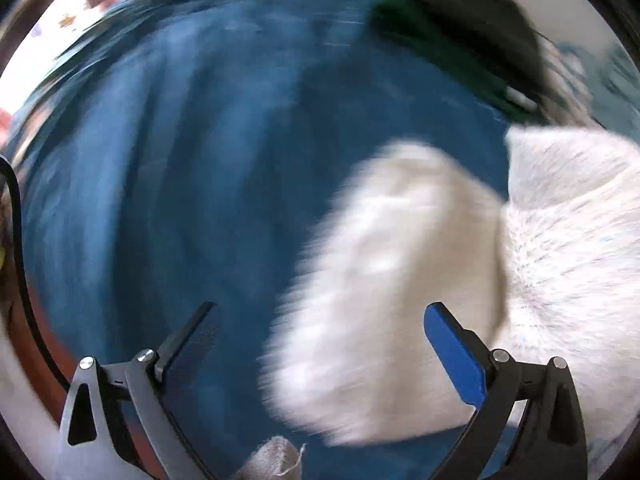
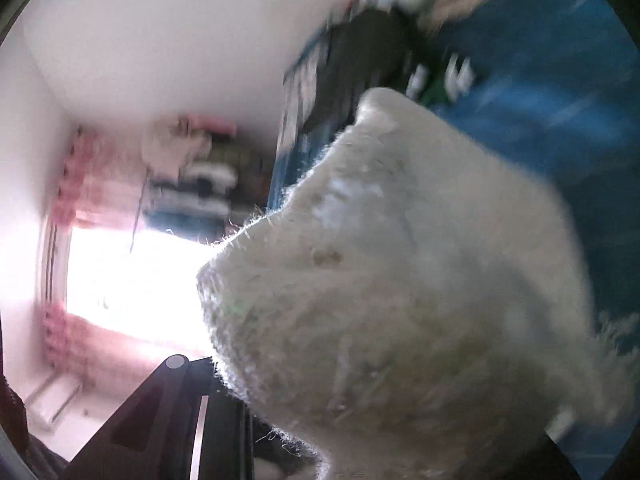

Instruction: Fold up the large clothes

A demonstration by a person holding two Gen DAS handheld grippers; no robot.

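Observation:
A white fluffy garment [image 1: 400, 280] hangs blurred over a blue bedspread [image 1: 180, 160] in the left wrist view. My left gripper [image 1: 320, 320] is open, its fingers wide apart, with the garment passing above and between them. A small piece of white cloth [image 1: 276, 460] shows at the bottom edge. In the right wrist view the same white garment [image 2: 400, 280] fills the middle and right and drapes over my right gripper, whose left finger [image 2: 180, 420] alone shows. Its fingertips are hidden under the cloth. The blue bedspread [image 2: 540, 120] lies behind.
A dark garment [image 1: 460, 20] and green cloth [image 1: 400, 20] lie at the far side of the bed. A bright window [image 2: 132, 280] with pink curtains, shelves of folded clothes [image 2: 192, 180] and white walls show in the right wrist view.

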